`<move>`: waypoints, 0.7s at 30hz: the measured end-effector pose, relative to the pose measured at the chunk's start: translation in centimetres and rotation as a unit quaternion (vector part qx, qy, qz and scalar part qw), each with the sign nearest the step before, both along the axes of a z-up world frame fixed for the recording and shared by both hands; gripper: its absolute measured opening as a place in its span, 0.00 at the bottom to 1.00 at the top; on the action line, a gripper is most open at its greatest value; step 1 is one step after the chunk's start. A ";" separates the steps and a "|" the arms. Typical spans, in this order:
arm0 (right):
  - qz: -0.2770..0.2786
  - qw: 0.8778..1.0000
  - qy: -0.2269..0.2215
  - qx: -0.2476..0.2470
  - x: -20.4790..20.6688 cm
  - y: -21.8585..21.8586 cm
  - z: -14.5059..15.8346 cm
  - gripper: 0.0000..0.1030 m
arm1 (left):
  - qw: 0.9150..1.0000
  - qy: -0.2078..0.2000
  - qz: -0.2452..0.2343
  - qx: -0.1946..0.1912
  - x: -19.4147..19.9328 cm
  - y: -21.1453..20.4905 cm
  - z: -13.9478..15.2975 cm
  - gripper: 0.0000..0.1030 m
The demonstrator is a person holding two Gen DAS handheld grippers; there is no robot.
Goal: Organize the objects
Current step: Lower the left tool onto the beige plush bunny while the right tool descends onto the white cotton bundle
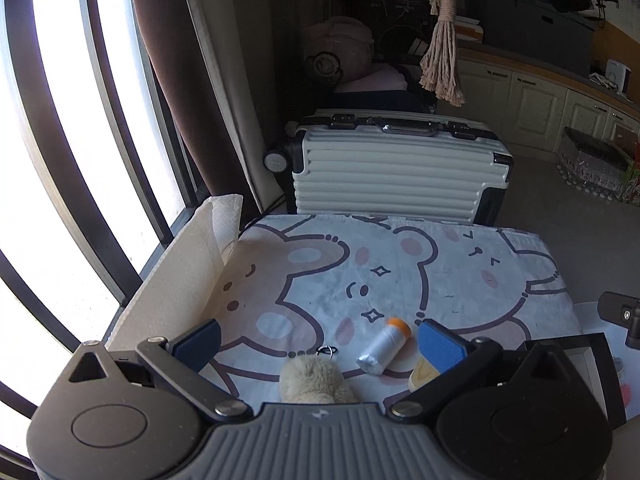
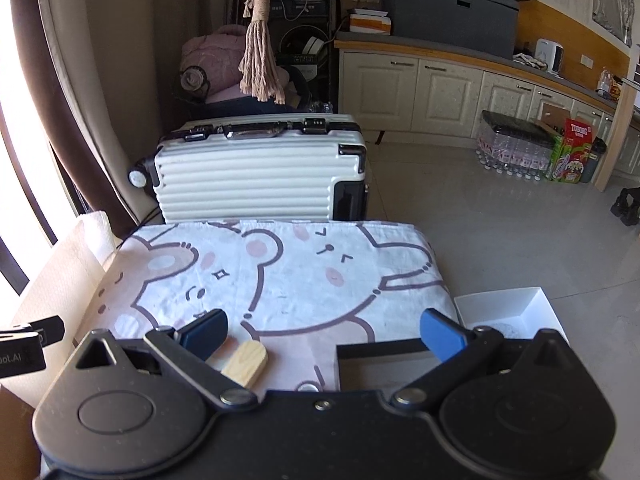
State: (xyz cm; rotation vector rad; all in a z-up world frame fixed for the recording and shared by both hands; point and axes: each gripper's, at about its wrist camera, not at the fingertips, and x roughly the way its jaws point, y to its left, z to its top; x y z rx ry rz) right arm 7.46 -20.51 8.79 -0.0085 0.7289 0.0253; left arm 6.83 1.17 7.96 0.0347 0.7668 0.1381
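Left wrist view: both claws, left claw [image 1: 318,342] and right claw [image 2: 324,334], spread wide, empty; one plush toy [image 1: 314,380], one silver roll [image 1: 382,346] beside it near table [image 1: 400,280] front edge.

Left gripper [image 1: 319,342] spread wide; right gripper [image 2: 323,330] likewise.

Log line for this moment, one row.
left tool: open, empty | right tool: open, empty | plush, roll on cloth | box near right tool

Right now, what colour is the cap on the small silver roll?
Orange; the cap on the silver roll shows best in the left wrist view.
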 end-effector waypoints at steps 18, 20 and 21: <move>0.013 1.000 0.015 0.017 2.2 2.0 -3.9 1.00 | 0.997 0.043 0.044 -0.038 1.8 3.1 -6.7 0.98; 0.011 0.999 0.022 0.031 2.1 2.0 -4.7 1.00 | 0.997 0.050 0.046 -0.041 1.8 3.3 -7.4 0.96; 0.018 0.999 0.030 0.035 2.2 2.2 -5.2 1.00 | 0.997 0.053 0.048 -0.042 1.9 3.4 -7.7 0.96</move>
